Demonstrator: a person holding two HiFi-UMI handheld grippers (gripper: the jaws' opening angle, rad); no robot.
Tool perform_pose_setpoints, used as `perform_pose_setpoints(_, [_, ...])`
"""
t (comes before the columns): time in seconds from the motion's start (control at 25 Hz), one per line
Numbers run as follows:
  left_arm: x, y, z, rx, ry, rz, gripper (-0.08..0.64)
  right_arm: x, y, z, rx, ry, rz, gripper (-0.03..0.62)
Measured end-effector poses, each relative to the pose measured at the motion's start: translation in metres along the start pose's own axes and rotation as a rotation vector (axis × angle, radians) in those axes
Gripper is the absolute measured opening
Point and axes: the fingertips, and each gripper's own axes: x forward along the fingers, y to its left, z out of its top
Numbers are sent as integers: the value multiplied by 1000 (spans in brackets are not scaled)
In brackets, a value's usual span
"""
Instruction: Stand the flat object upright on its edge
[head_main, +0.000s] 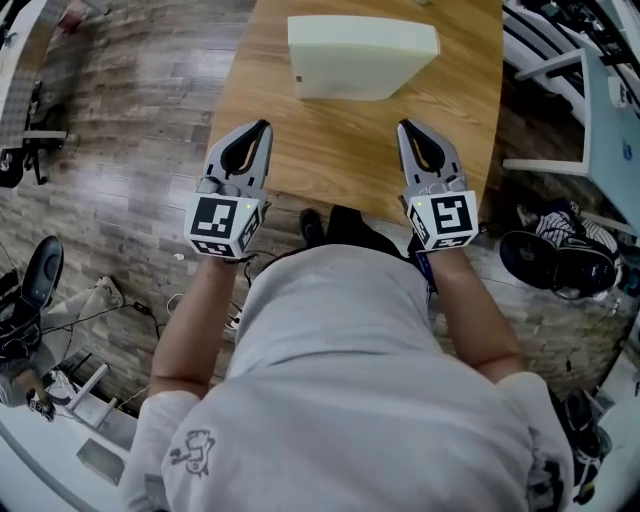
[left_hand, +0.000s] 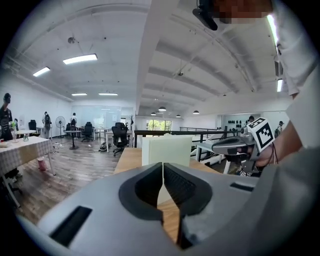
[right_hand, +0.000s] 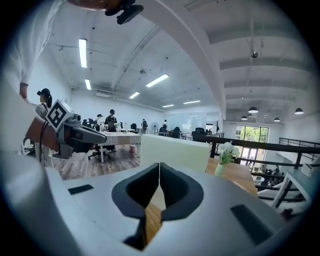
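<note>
A pale cream slab (head_main: 362, 55) stands upright on its edge at the far part of the wooden table (head_main: 330, 150). It also fills the middle of the left gripper view as the cream slab (left_hand: 167, 150) and of the right gripper view as the slab (right_hand: 175, 152). My left gripper (head_main: 262, 124) hovers over the table's near left corner, jaws shut and empty. My right gripper (head_main: 405, 125) hovers over the near right side, likewise shut on nothing. Both point at the slab and stay well short of it. The shut tips show in the left gripper's (left_hand: 163, 165) own view and the right gripper's (right_hand: 159, 165) own view.
A small vase of white flowers (right_hand: 223, 157) stands on the table beyond the slab. White metal frames (head_main: 560, 60) stand right of the table, and a dark bag (head_main: 555, 255) lies on the wood floor. An office chair (head_main: 40, 270) sits at far left.
</note>
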Motion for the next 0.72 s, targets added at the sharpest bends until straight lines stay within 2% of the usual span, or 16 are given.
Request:
perform_pose_setpoints(0.16, [-19,-5,11,42,-14,-12,8,-15,18,21,-10,-32,17,6])
perform_pose_setpoints(0.36, [-47,-19,2,39,-31,-41,6,-43,45,19,-14,-49,52,5])
perform_pose_setpoints(0.48, [-62,-27,0,33,-32,-69,6,-58,52,26,-59,-53,66,5])
perform_pose_setpoints(0.72, [-79,-29,21,63,-49,-25,6,-83,40,43,-78,-61,82,5])
